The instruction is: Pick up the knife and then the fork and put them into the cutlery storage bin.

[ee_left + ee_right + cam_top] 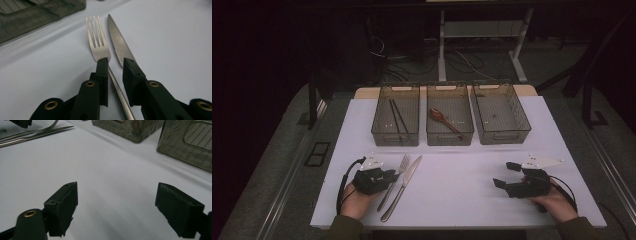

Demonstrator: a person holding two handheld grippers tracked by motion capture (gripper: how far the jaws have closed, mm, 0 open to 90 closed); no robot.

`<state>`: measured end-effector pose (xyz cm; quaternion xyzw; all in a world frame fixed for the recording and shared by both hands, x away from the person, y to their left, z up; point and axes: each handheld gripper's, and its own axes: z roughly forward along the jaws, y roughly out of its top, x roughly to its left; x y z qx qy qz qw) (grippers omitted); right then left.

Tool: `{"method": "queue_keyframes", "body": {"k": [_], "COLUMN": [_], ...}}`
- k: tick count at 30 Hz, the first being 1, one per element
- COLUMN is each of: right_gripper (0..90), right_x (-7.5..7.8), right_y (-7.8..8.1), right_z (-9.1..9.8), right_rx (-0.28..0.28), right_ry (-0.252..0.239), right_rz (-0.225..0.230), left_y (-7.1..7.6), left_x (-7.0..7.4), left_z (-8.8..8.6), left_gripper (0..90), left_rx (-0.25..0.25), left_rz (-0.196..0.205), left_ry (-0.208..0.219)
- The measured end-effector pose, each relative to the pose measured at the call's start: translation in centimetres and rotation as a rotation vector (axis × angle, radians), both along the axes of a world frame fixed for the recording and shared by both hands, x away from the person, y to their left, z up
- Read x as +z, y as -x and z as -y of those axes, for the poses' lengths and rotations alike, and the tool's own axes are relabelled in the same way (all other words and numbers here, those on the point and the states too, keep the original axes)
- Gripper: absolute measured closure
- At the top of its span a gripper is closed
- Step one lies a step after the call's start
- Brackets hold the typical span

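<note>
The fork lies on the white table just beside the knife, my left gripper has its jaws down around the fork's handle with a small gap showing, and my right gripper hangs wide open over bare table.
</note>
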<state>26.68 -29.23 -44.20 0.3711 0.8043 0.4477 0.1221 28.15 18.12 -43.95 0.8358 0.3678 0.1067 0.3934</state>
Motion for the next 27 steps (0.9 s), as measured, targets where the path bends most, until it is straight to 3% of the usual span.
{"method": "queue_keyframes", "body": {"k": [7, 14, 27], "right_gripper": [17.6, 17.6, 17.7], "right_x": [-0.03, -0.06, -0.02], "right_y": [0.01, 0.01, 0.04], "right_z": [-0.03, -0.06, -0.09], "right_rx": [-0.001, -0.001, 0.003], "right_ry": [0.008, 0.01, 0.017], "right_rz": [0.001, 0.001, 0.005], "left_y": [-0.14, 0.13, -0.43], "left_x": [-0.76, -0.92, -0.75], "left_z": [0.82, 1.08, 0.5], "left_gripper": [72.7, 78.0, 85.1], "left_rx": [0.016, 0.053, 0.098], "left_rz": [-0.016, 0.0, -0.039], "left_ry": [-0.051, -0.064, -0.051]}}
